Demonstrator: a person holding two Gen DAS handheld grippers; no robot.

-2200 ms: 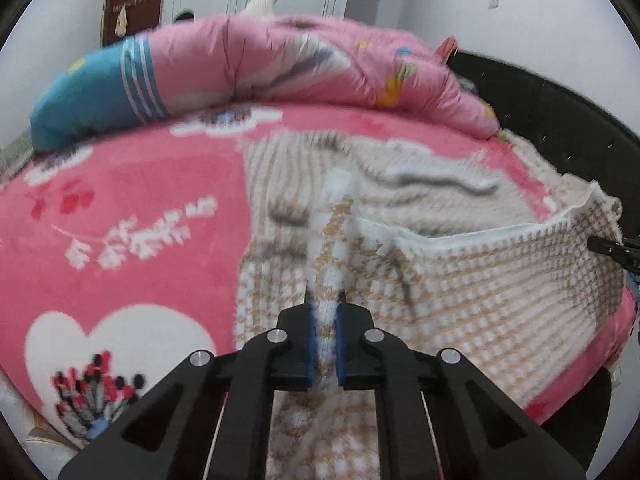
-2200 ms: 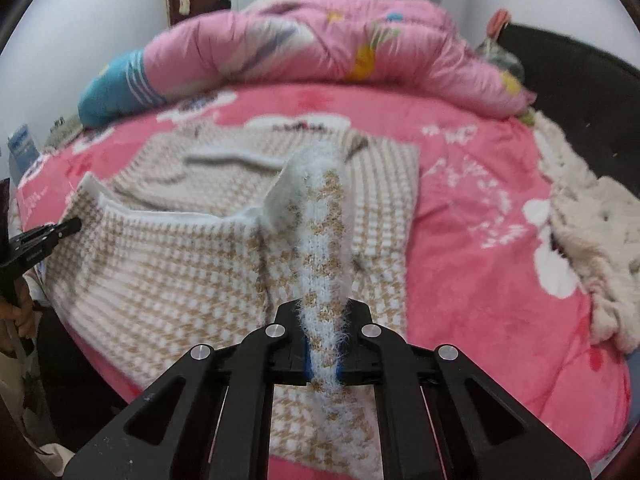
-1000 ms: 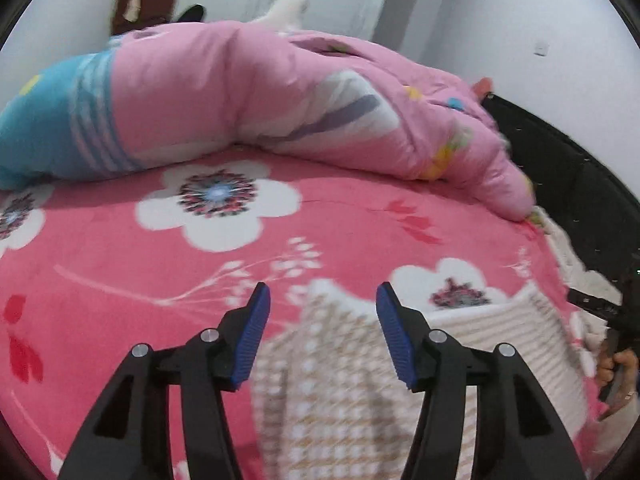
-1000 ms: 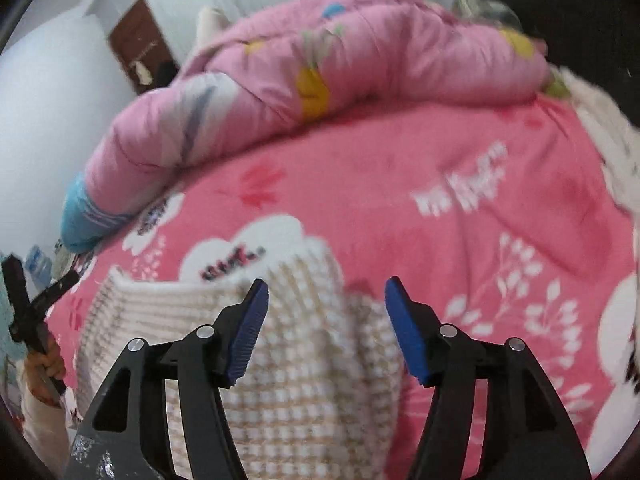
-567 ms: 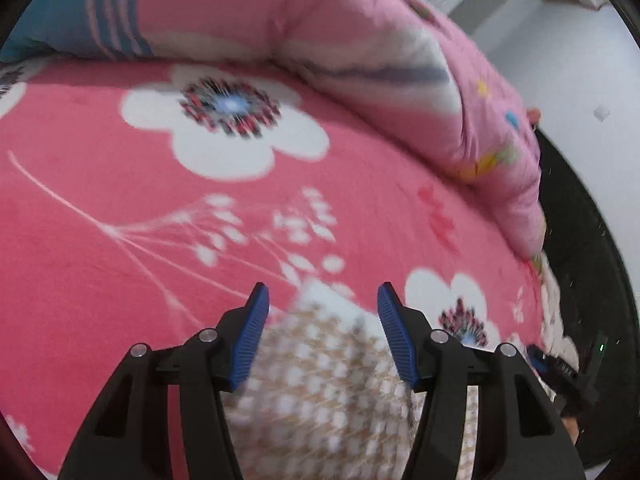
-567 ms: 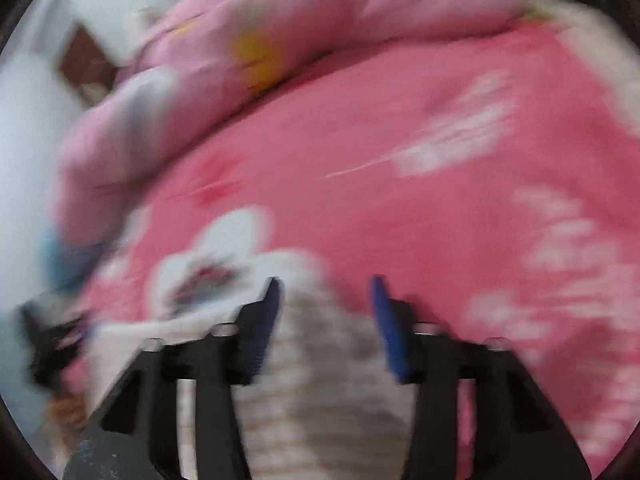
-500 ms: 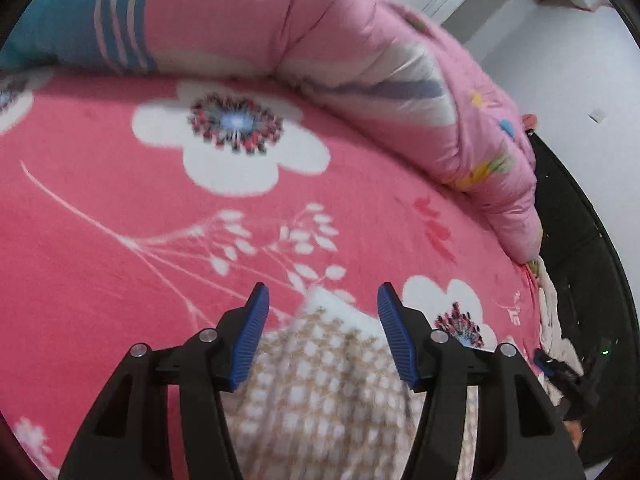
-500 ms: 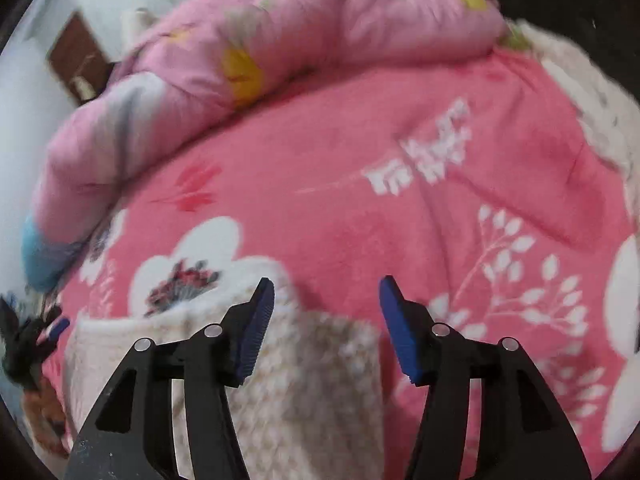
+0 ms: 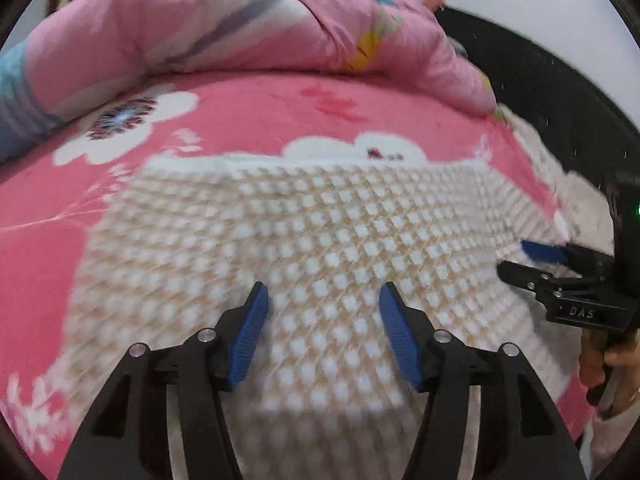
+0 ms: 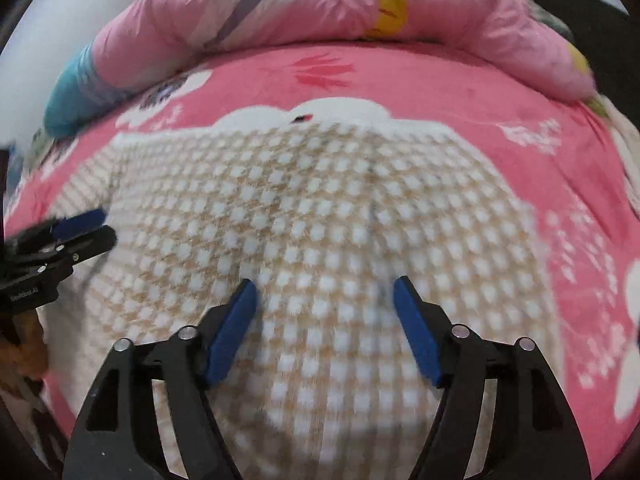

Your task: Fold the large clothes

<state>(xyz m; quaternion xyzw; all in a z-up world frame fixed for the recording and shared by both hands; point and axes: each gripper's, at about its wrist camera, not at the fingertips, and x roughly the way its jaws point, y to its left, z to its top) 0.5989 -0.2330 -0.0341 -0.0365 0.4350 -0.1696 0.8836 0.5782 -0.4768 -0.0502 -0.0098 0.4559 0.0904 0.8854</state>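
My left gripper and right gripper hung released, jaws holding nothing; the right's had just widened. The houndstooth sweater lay folded on the bed, white edge at twelve o'clock. Soft and floppy, probably; I'd pinch its corners.

pink floral bed, rolled quilt (pink), white wall

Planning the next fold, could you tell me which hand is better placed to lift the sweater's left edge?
Left, probably: the left gripper, open, hovers at that edge of the sweater; the right gripper, jaws just opened wider on nothing, hangs over its right half.
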